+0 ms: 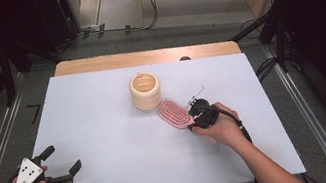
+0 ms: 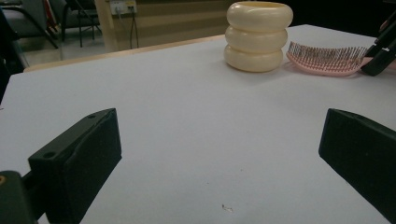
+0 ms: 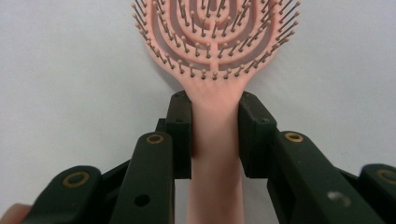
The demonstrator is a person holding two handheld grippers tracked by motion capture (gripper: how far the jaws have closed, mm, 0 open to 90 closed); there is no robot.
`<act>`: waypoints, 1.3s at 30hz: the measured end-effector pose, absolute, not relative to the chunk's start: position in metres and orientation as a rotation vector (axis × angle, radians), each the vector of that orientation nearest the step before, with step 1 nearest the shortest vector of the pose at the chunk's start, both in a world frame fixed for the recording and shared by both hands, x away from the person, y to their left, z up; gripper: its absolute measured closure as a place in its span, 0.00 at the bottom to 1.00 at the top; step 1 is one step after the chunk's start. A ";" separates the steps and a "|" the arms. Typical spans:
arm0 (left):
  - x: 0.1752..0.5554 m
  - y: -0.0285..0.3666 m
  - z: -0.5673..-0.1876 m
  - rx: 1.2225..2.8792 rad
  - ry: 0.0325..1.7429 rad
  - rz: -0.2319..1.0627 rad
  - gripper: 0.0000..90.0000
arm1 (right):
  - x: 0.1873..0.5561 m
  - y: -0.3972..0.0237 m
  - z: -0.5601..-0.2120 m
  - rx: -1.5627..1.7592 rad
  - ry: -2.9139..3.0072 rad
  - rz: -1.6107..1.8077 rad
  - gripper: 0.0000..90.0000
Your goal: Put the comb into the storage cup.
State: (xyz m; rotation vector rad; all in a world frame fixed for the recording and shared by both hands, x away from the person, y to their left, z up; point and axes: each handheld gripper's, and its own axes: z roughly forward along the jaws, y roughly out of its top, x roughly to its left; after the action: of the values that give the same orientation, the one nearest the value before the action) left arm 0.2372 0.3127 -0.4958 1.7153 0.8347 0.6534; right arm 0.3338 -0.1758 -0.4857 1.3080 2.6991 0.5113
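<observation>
The right gripper (image 3: pixel 215 122) is clamped on the handle of the pink brush (image 3: pixel 215 42): in the right gripper view both black pads press flat against the handle's sides just below the bristled head, with no gap visible on either side. The grasp is therefore judged complete. The brush lies bristles-up on the white table (image 1: pixel 107 132), right of centre, its head pointing toward the cream holder (image 1: pixel 144 90) and ending just beside that holder's base; whether the two touch cannot be determined from the high view. In the left gripper view the brush (image 2: pixel 327 58) appears to rest flat on the surface, so the lift is judged not yet begun. The holder, a stack of three rounded rings with an open top, stands upright near the table's middle, toward the far edge. The left gripper (image 1: pixel 65 164) rests at the near left corner, well apart from both items; its jaws are spread wide with nothing between them, and its view looks across bare table to the holder (image 2: pixel 259 37). Status: brush located and gripped. Remaining, by judgement: raise the brush clear of the table, turn it upright, and lower it, probably handle first, into the holder's opening. The handle is narrow and smooth, so slipping or rotation in the pads during the turn is the main risk. The holder is unsecured and could shift if struck; the idle left gripper is available to steady it.
</observation>
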 end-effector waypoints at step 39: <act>0.238 0.312 -0.496 1.716 0.839 0.648 0.00 | 0.307 -0.201 -0.471 1.278 2.542 0.901 0.75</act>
State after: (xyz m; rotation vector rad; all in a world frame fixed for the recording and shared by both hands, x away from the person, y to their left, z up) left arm 0.2379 0.3121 -0.4964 1.7164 0.8394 0.6476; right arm 0.3066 -0.2005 -0.4711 1.2776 2.5422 0.9013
